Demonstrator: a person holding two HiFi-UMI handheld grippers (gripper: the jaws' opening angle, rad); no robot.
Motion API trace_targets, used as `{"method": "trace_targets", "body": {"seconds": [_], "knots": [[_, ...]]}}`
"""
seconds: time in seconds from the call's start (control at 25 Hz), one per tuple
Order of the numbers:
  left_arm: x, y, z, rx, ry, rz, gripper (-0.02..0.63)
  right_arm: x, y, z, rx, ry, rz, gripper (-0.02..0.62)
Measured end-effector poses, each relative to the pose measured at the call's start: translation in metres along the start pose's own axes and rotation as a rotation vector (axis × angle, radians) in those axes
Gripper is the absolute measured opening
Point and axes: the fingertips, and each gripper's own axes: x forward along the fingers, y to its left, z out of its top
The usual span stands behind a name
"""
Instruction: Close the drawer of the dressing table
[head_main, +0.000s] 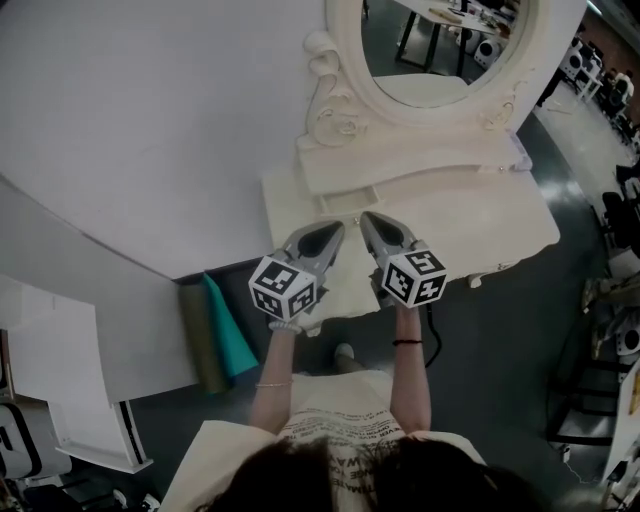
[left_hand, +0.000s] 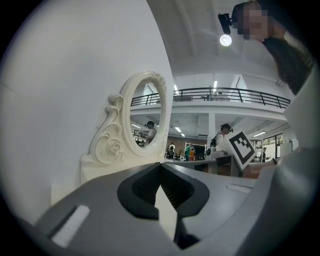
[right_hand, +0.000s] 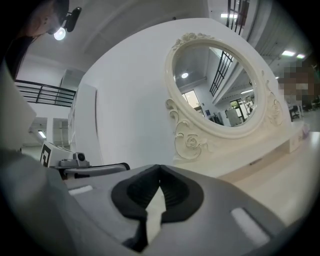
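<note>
My left tool (head_main: 331, 234) and right tool (head_main: 372, 225), both pressed shut and empty, point at the drawer (head_main: 350, 202) just below the mirror (head_main: 440, 50).

Teal roll (head_main: 228, 335) and olive roll (head_main: 199, 345) side by side at lower left, against white wall panel (head_main: 120, 130); grey floor (head_main: 500, 350) at right.

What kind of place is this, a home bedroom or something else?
Probably a large workshop or lab hall, not a home: the dressing table stands against a bare white partition, and an upper gallery railing and people show beyond it.
</note>
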Motion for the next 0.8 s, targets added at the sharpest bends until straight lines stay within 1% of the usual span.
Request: {"method": "trace_targets", "body": {"seconds": [0.4, 0.68, 0.8], "knots": [[0.014, 0.009, -0.010, -0.030, 0.030, 0.064, -0.002, 0.015, -0.014, -0.002, 0.008, 0.054, 0.056, 0.003], [0.019, 0.007, -0.027, -0.073, 0.056, 0.080, -0.002, 0.017, -0.022, -0.014, 0.020, 0.103, 0.067, 0.003], [0.020, 0.007, -0.033, -0.097, 0.058, 0.082, -0.001, 0.018, -0.026, -0.024, 0.045, 0.143, 0.062, 0.003]]}}
